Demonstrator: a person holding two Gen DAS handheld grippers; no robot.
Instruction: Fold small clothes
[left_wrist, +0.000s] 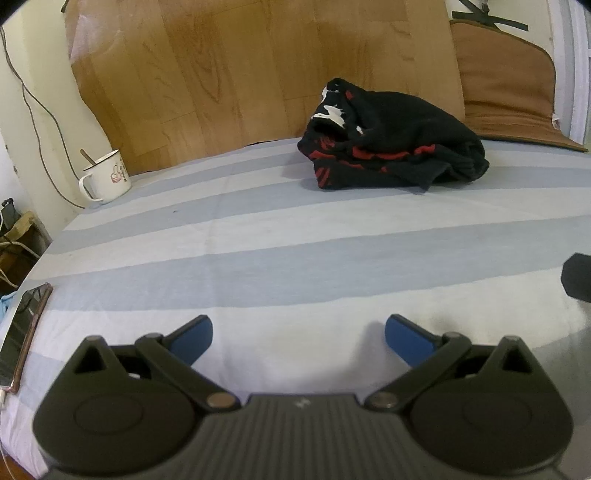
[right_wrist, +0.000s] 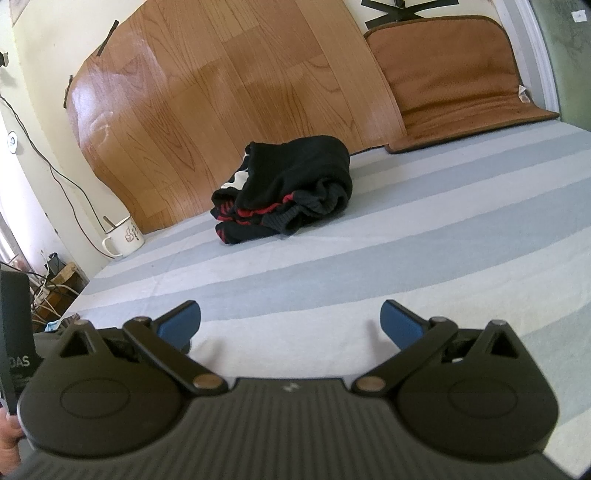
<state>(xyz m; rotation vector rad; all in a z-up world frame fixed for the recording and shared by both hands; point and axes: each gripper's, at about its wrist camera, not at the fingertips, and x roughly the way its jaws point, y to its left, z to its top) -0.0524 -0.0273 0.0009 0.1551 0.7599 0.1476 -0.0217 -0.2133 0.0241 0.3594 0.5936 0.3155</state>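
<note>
Left wrist view: the left gripper (left_wrist: 298, 338) is hovering low over a bed sheet (left_wrist: 258, 258) striped in pale blue and white, its blue-padded fingers (left_wrist: 194, 339) spread wide apart and gripping nothing. A crumpled black garment (left_wrist: 393, 138) with red and white markings is lying in a loose heap well ahead of the gripper, toward the far edge of the sheet and a little to the right, just in front of a wood-grain panel (left_wrist: 240, 74) that is leaning against the wall. A white enamel mug (left_wrist: 107, 177) with something sticking up out of it is sitting at the far left corner of the sheet, and a phone (left_wrist: 24, 332) is lying at the near left edge. A brown padded mat (left_wrist: 509, 85) is propped up at the far right.

From the right wrist view, the right gripper (right_wrist: 291, 325) is likewise sitting with its jaws wide open and empty above the striped sheet (right_wrist: 406, 258). The same garment (right_wrist: 288, 184) is resting well beyond it, ahead and slightly left, untouched by either tool. The mug (right_wrist: 123, 236) is standing farther left, near the wall and a trailing cable (right_wrist: 62, 177).
</note>
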